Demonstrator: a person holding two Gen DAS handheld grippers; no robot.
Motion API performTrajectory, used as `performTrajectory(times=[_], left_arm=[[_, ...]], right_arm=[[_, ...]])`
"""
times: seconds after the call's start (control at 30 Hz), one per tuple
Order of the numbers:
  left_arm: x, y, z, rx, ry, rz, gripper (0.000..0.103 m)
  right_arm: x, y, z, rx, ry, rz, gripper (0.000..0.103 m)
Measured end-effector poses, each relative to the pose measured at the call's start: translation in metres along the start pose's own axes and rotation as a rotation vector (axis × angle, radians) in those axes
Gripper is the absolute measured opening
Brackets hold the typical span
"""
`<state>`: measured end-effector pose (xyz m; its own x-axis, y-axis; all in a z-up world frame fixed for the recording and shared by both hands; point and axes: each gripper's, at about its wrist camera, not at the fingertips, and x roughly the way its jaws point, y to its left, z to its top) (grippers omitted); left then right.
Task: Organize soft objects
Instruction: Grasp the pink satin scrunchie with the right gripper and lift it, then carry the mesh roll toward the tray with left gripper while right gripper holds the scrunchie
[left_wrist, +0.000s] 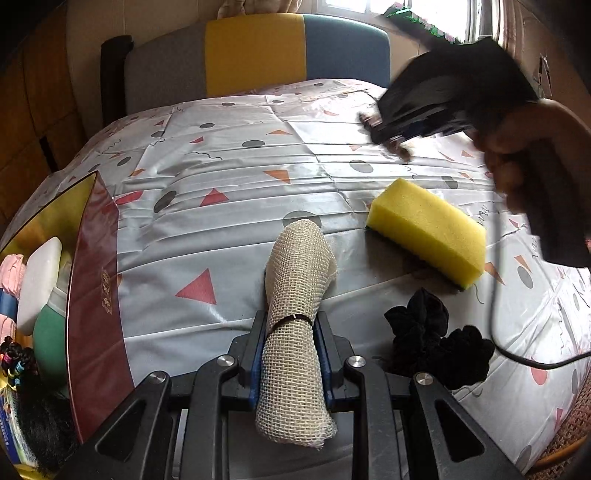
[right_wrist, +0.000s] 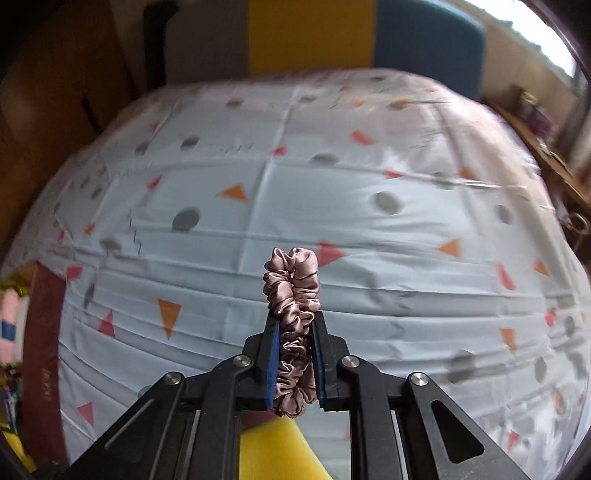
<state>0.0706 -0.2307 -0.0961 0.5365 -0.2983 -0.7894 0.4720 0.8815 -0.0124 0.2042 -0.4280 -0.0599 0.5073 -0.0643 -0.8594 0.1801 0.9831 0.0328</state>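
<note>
The rolled mesh cloth (left_wrist: 295, 328), tied round its middle with a dark band, is sitting lengthwise between the blue pads of the left tongs (left_wrist: 291, 354), which are pinching it near that band; gripping there probably keeps the roll from unwinding. Its free end is pointing out over the desk (left_wrist: 229, 147), seemingly lifted clear of the patterned cover. The right tongs (right_wrist: 294, 354) are pinching a pink satin scrunchie (right_wrist: 291, 314) edge-on, its upper loop sticking out past the fingertips, held above the middle of the desk.

Still lying on the cover are the yellow sponge (left_wrist: 428, 229), just right of the roll, and two black scrunchies (left_wrist: 436, 336) nearer the camera, touching each other. At the left edge the red-and-gold box (left_wrist: 92, 280) is already holding soft items, so it is likely where both loads are going.

The stretch between the roll and the box is looking bare, giving the left tongs an easy path. The box's raised wall is the edge to clear. A black cable (left_wrist: 495, 295) is trailing over the right side, near the scrunchies, and could snag.
</note>
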Motion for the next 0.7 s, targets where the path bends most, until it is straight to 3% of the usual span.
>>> performTrajectory(times=[0.17,0.33,0.47,0.53,0.7], left_arm=[[0.001,0.002,0.003,-0.011,0.008,-0.005,0.023],[-0.004,0.0,0.007,-0.014,0.013,-0.002,0.022],[-0.024,-0.004,0.01,0.002,-0.034,-0.007,0.022],[-0.033,-0.005,0.012,0.002,-0.051,-0.013,0.022],[-0.056,-0.005,0.016,-0.017,-0.08,-0.037,0.022]], right_arm=[[-0.046,-0.033,-0.026,0.058,-0.067,-0.073,0.016],[-0.045,-0.052,-0.077,0.074,0.043,-0.125,0.016],[-0.028,-0.053,-0.107,0.094,0.122,-0.076,0.016],[-0.028,-0.048,-0.111,0.068,0.105,-0.091,0.016],[-0.031,-0.056,-0.116,0.104,0.088,-0.019,0.018]])
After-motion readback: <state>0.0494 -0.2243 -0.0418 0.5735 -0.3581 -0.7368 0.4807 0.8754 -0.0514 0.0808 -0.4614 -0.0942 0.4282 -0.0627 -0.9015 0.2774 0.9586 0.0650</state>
